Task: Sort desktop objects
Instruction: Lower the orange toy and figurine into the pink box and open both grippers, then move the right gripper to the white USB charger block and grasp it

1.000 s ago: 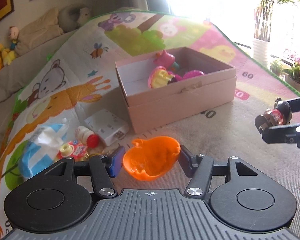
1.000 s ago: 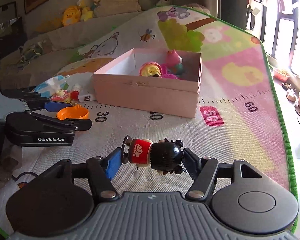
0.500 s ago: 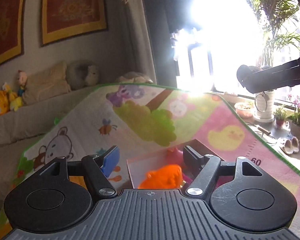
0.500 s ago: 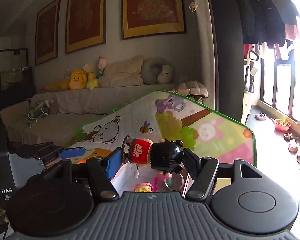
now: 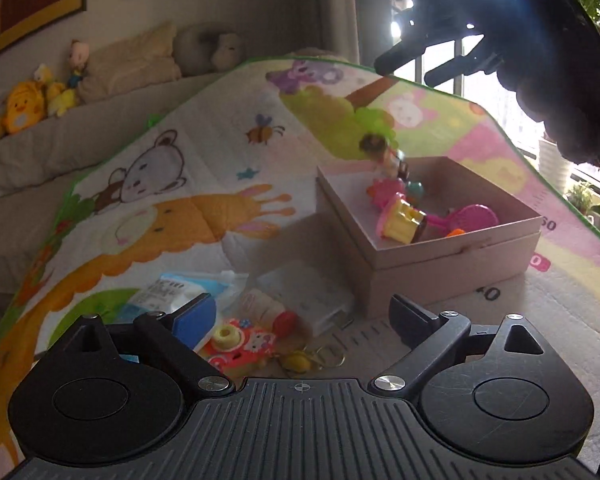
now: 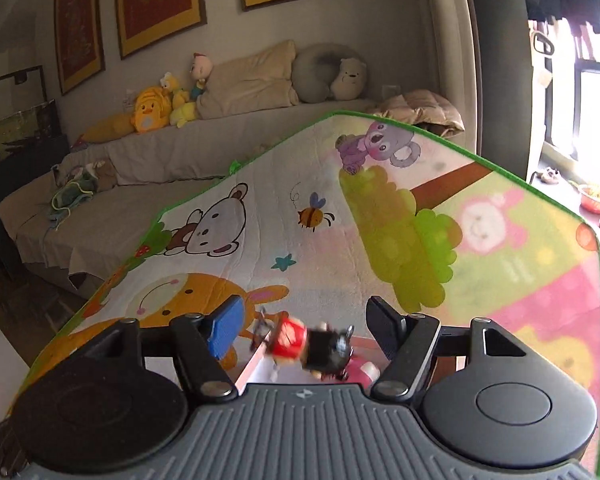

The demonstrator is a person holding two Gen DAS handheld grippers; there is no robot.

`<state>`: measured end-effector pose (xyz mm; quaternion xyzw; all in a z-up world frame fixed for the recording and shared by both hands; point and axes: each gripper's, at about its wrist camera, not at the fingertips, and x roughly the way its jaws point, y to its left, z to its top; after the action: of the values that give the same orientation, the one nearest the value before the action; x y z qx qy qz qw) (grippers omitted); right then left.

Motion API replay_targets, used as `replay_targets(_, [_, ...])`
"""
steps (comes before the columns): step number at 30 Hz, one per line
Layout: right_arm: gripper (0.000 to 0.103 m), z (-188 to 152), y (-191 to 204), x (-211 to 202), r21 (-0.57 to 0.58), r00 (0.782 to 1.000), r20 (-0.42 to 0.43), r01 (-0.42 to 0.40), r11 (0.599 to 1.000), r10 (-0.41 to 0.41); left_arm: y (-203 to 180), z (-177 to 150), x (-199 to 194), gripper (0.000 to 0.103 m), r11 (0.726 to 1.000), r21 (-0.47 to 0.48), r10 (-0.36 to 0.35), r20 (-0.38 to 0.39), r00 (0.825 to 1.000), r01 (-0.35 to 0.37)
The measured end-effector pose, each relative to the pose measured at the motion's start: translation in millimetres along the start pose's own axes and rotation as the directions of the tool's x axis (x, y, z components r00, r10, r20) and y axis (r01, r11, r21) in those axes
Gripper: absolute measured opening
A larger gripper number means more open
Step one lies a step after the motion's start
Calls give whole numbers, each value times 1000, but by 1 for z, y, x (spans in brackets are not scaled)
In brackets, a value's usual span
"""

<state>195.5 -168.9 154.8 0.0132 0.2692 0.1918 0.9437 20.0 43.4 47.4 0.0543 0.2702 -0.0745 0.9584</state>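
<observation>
The pink box (image 5: 452, 268) stands on the play mat and holds several toys, among them a pink and yellow one (image 5: 402, 220). My left gripper (image 5: 304, 320) is open and empty, low over the loose items in front of the box. My right gripper (image 6: 304, 328) is open above the box; it also shows in the left wrist view (image 5: 432, 62). The red and black doll (image 6: 308, 346) is loose between the right fingers, blurred, falling toward the box. It shows in the left wrist view (image 5: 380, 152) just above the box's far corner.
In front of the box lie a tissue pack (image 5: 180, 292), a small bottle with a red cap (image 5: 266, 312), a white box (image 5: 308, 296), a pink and yellow toy (image 5: 236, 344) and a keyring (image 5: 312, 358). A sofa with plush toys (image 6: 152, 108) runs behind the mat.
My left gripper let go of the orange bowl and came back low in front of the box. My right gripper opened over the box and the doll is dropping.
</observation>
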Motion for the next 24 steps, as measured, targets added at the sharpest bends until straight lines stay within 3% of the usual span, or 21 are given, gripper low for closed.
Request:
replay_targets(5, [68,-15,45,12,-133,999,-44,-13,991,7,23,-19,2,100,998,-37,38,-54,998,-40])
replay_targets(7, [57,-23,66,27,-153,991,-124,-66,986,47,28,-21,3,100,997,-64,42,-67,997,-47])
replay_targets(9, [31,-32,88,50,-148,966,-241,-128,981,90,30,-25,-1,100,996,-84,31,-64,997,-36])
replay_targets(11, [25,-41,111,72,-174,948,-305,-147,974,89,30,-28,-6,100,995,-95,14,-61,998,-20])
replay_targets(16, [25,-57,152,122,-288,928,-373,-109,951,-7,27,-40,-14,101,997,-72,-5,-62,998,1])
replay_targets(19, [25,-67,163,146,-345,892,-451,-137,929,-36,32,-46,-17,101,997,-75,-3,-67,998,-2])
replay_targets(21, [25,-76,166,149,-376,880,-472,-145,915,-54,37,-47,-21,101,996,-89,-12,-57,998,7])
replay_targets(24, [25,-85,164,141,-347,852,-523,-183,920,-28,43,-47,-23,102,994,-106,-27,-48,998,22])
